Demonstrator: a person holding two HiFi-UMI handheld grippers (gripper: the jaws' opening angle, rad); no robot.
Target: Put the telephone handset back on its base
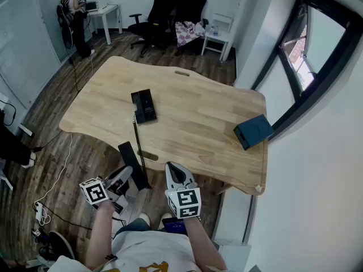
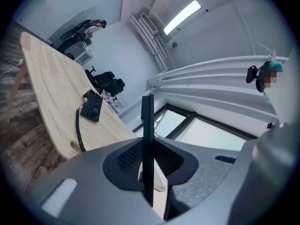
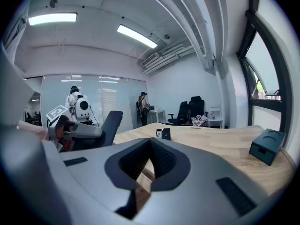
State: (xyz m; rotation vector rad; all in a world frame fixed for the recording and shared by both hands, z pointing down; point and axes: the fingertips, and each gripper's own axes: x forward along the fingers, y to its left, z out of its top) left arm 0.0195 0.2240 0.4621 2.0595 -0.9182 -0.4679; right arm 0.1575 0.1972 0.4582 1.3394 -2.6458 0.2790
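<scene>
The black telephone base point(image 1: 143, 105) lies on the wooden table point(image 1: 198, 123), left of the middle. Its coiled cord point(image 1: 138, 143) runs off the near edge to the black handset point(image 1: 131, 163). My left gripper point(image 1: 126, 175) holds that handset below the table's front edge, its jaws shut on it. In the left gripper view the handset point(image 2: 147, 144) stands edge-on between the pads, with the base point(image 2: 92, 108) far off on the table. My right gripper point(image 1: 173, 170) hangs beside it, shut and with nothing in it. The right gripper view shows the base point(image 3: 164, 134) ahead and the handset point(image 3: 110, 125) at the left.
A dark blue box point(image 1: 253, 131) sits near the table's right edge, by the window wall. Black office chairs point(image 1: 170, 10) and a small white table point(image 1: 105, 10) stand beyond the far edge. Cables trail on the wooden floor point(image 1: 51, 169) to the left. A person stands at the far left.
</scene>
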